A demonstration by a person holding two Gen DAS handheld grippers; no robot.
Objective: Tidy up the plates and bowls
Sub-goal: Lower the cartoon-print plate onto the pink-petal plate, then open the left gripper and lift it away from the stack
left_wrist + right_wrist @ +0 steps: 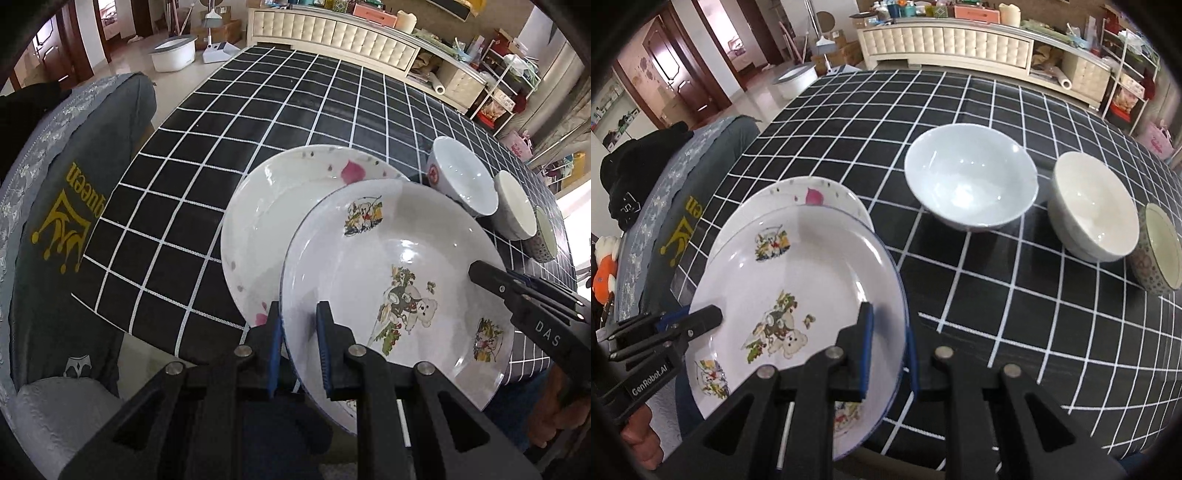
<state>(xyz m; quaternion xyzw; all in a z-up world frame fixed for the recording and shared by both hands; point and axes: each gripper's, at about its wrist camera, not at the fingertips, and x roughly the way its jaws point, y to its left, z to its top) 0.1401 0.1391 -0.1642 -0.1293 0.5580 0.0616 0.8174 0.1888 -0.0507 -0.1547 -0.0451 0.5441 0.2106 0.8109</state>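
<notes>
A white plate with cartoon bear pictures (399, 273) is held over the near table edge, above a second white plate with pink petals (273, 206). My left gripper (299, 325) is shut on the cartoon plate's left rim. My right gripper (889, 328) is shut on the same plate's (798, 280) right rim; it also shows in the left wrist view (491, 280). The petal plate (812, 194) lies under it. Three bowls stand to the right: a wide white bowl (971, 177), a cream bowl (1093, 206) and a small patterned bowl (1160, 251).
The table wears a black cloth with a white grid (960, 96). A chair with a grey cover (74, 192) stands at the table's left. A low white cabinet (945, 40) with clutter lines the far wall.
</notes>
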